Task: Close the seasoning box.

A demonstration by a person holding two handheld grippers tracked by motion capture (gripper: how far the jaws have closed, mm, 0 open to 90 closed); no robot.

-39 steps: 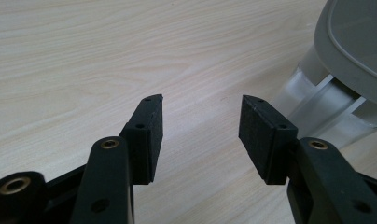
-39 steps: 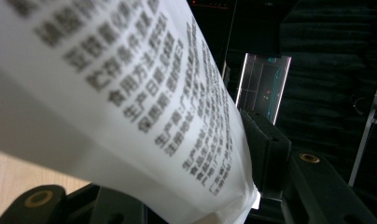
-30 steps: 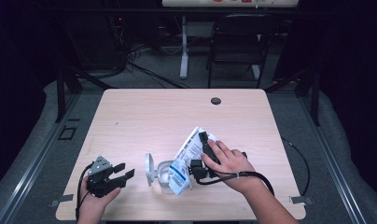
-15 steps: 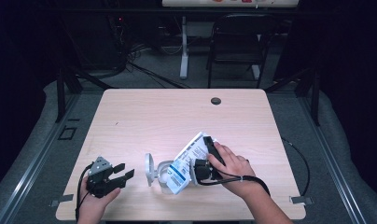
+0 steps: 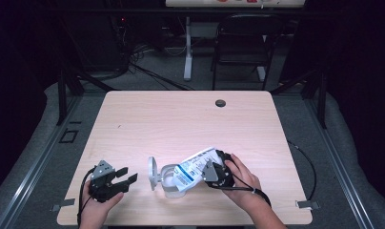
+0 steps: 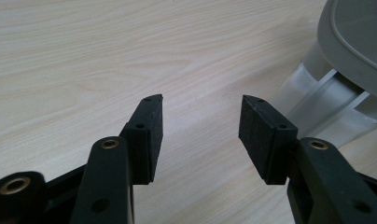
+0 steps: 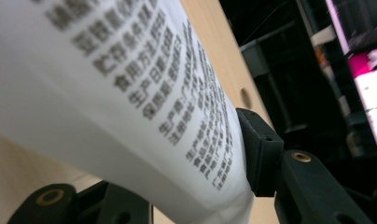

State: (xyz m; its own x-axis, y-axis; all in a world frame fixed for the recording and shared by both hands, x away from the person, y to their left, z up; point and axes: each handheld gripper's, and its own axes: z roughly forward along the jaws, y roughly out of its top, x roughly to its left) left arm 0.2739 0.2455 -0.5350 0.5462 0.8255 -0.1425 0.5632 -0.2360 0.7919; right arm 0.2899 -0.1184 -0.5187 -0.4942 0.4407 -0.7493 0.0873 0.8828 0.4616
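A white bag with blue print [image 5: 195, 170] leans with its lower end in the mouth of a clear container [image 5: 167, 179] lying near the table's front edge. The container's grey lid [image 5: 152, 173] hangs open at its left. My right gripper [image 5: 215, 173] is shut on the bag's upper end; in the right gripper view the bag [image 7: 130, 102] with black printed text sits pinched between the jaws. My left gripper [image 5: 126, 175] rests at the front left of the table, open, with nothing between its pads [image 6: 151, 133]. The container's lid [image 6: 354, 42] shows just right of its jaws.
The light wooden table [image 5: 181, 124] has a round cable hole [image 5: 220, 103] at its back edge. A black chair [image 5: 240, 43] and desk legs stand beyond the table. Cables trail from both grippers over the front edge.
My right gripper has moved left and down with the bag, tilting it flatter and pushing its lower end further into the container. The left gripper has stayed still.
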